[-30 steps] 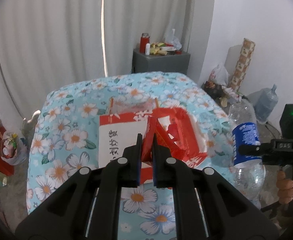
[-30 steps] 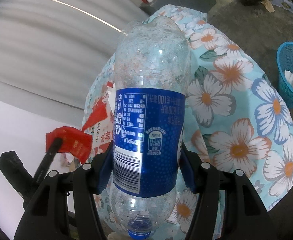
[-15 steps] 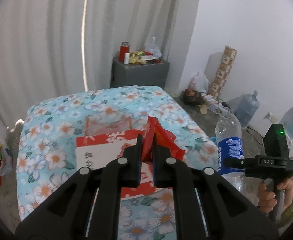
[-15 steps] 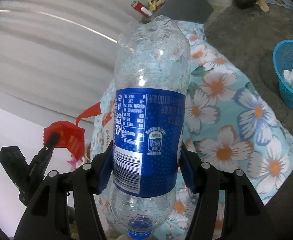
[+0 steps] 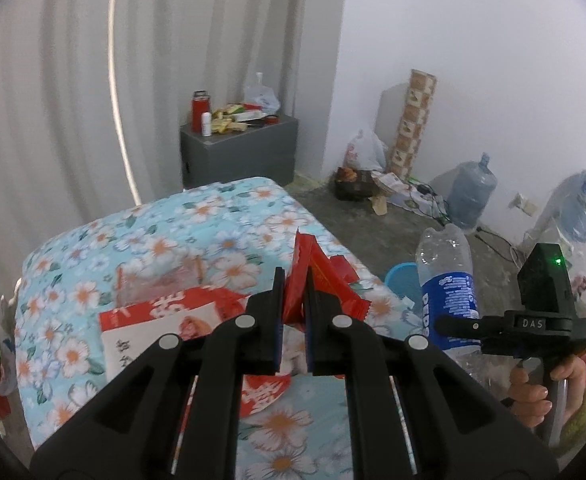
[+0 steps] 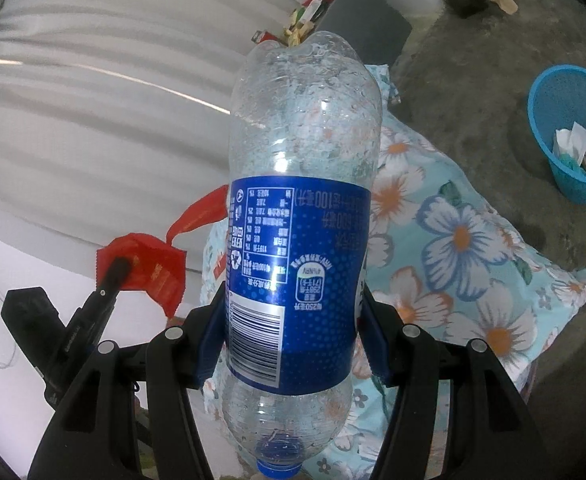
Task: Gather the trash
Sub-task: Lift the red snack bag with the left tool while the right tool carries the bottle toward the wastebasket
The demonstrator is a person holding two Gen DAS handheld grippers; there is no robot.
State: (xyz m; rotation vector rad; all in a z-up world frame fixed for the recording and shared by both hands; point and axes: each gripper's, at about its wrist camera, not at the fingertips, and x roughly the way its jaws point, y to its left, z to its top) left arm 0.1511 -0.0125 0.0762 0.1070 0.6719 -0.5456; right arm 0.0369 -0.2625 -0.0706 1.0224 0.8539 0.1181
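Above the floral bed:
Left gripper (image 5: 293, 294): clenched on crumpled red foil wrapper (image 5: 317, 280).
Right gripper (image 6: 295, 312): grasping clear blue-labelled plastic bottle (image 6: 299, 216), cap down.
Far right: blue mesh basket (image 6: 549, 120), floor.

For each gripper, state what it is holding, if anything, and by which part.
The left gripper pinches a red wrapper near its lower end. The right gripper clamps a clear plastic bottle, cap down, around its blue label.

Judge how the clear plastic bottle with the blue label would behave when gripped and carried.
The clear plastic bottle with the blue label looks empty, so probably light. Its thin walls likely dent under the right gripper. Its round body may slip or roll once released.
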